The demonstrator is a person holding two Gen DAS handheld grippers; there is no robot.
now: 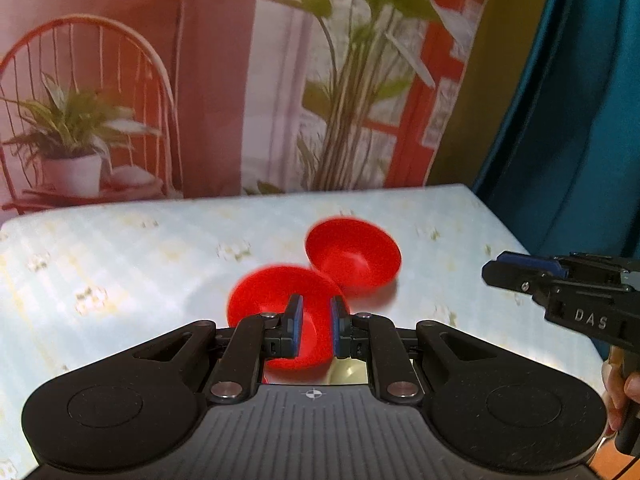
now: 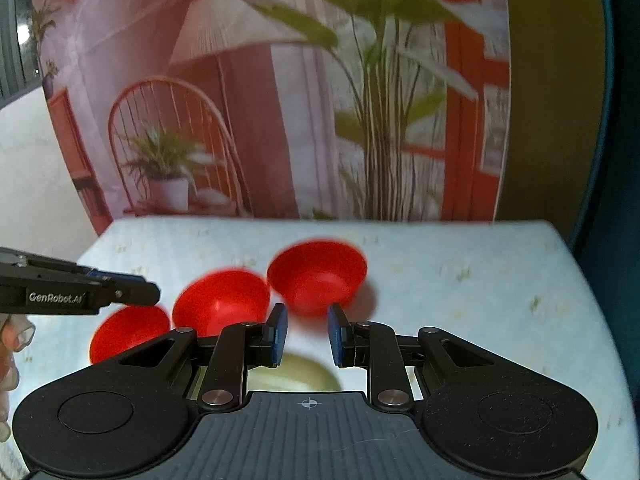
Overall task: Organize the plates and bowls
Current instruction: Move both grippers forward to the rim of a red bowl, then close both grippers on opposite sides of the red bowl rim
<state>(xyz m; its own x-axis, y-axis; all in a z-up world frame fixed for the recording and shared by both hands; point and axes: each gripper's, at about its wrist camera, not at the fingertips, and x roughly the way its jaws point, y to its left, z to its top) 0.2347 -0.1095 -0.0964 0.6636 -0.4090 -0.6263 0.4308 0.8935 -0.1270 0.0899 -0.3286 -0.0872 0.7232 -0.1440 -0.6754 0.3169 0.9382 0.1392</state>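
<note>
Hovering above worktop (image 2: 460,280), both empty: left gripper (image 1: 316,330) near-shut, right gripper (image 2: 306,334) narrowly open. Three red bowls (image 2: 316,276) in row just ahead, unstacked; pale plate (image 2: 296,374) probably beneath right gripper, blurred.

— Look at the left gripper (image 1: 314,328): matte black body, two round raised discs flanking a ribbed grey panel.

— And a small white crosshair mark printed at the top of that panel, dead centre. Silver pivot pins shine on the linkage arms.

— The finger pads (image 1: 295,326) are blue, set in black carriers. The right gripper (image 2: 306,334) is built the same: same discs, same ribs, same crosshair, blue pads again.

— From the side, over by the left gripper's right disc, the right gripper shows white letters "DAS" and a small screw head near its tip.

— And the left one, seen side-on, reads "GenRobot.AI" in white. Fingers of a hand (image 2: 10,364) are at its grip.
</note>
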